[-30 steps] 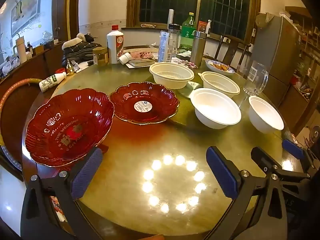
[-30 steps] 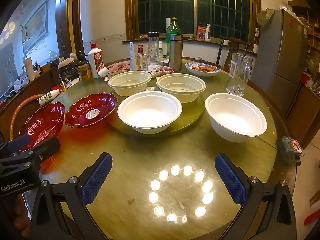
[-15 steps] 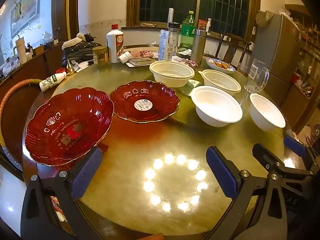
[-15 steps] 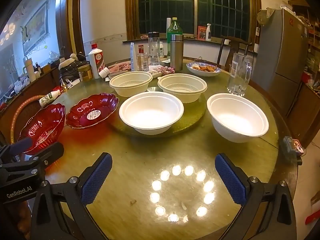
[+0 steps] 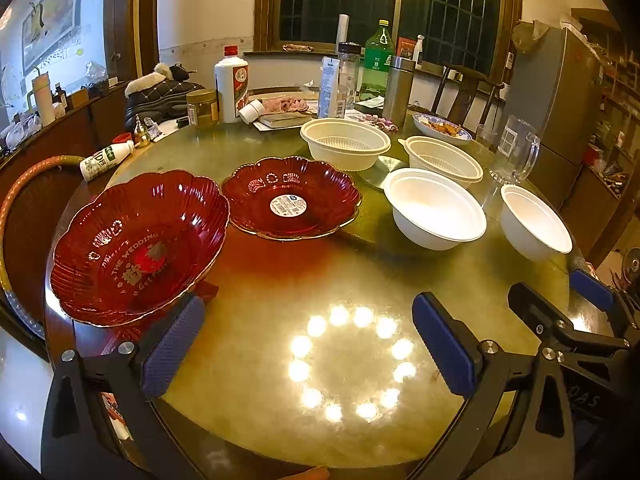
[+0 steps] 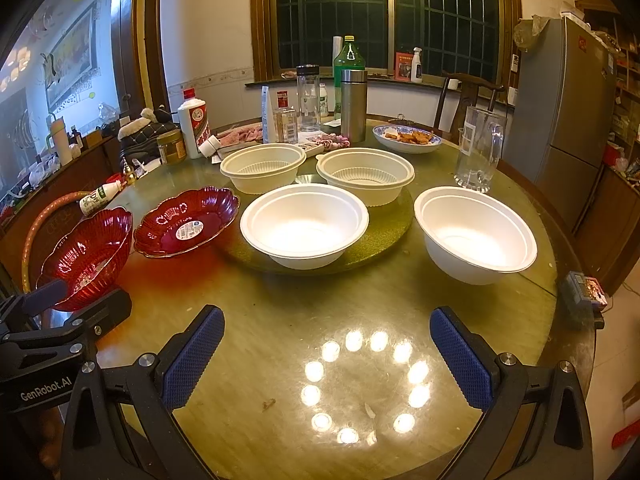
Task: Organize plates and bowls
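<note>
Two red scalloped plates sit on the round table: a near one at the left edge and a far one with a white sticker. Two white bowls stand to their right, one on the turntable and one near the right edge. Two cream bowls stand behind. My left gripper is open and empty, its left pad close to the near red plate's rim. My right gripper is open and empty over the front of the table, short of the white bowls.
A green turntable carries three of the bowls. Bottles, a steel flask, a glass jug and a dish of food crowd the back. A small box lies at the right edge. A hose curves at the left.
Both grippers have crept slightly forward toward the dishes. Nothing on the table has moved and both grippers stay open.
</note>
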A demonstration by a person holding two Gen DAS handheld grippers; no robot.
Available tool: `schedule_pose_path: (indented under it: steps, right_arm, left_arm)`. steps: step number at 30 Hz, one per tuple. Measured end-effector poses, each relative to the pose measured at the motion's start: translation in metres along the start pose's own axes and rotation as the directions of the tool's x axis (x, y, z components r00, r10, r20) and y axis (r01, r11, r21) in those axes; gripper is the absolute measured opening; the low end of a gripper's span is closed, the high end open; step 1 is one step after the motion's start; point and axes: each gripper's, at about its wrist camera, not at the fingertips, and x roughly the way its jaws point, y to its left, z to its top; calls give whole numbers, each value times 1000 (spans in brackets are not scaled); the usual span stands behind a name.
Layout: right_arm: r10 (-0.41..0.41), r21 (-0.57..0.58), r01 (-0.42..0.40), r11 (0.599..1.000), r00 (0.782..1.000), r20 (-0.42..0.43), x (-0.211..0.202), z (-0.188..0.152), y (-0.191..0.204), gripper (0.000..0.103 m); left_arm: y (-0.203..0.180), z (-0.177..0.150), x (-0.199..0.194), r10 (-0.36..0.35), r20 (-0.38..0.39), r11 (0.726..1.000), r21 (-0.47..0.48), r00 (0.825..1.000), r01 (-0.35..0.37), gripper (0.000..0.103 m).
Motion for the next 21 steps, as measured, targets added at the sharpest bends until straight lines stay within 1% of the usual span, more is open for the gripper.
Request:
schedule_pose_path:
  steps: [21]
  right_arm:
    - [-1, 0, 1, 1000, 1000, 2, -3, 1, 2, 103]
  left_arm:
    - [2, -3, 0, -1, -1, 1000, -5, 1000, 1, 103]
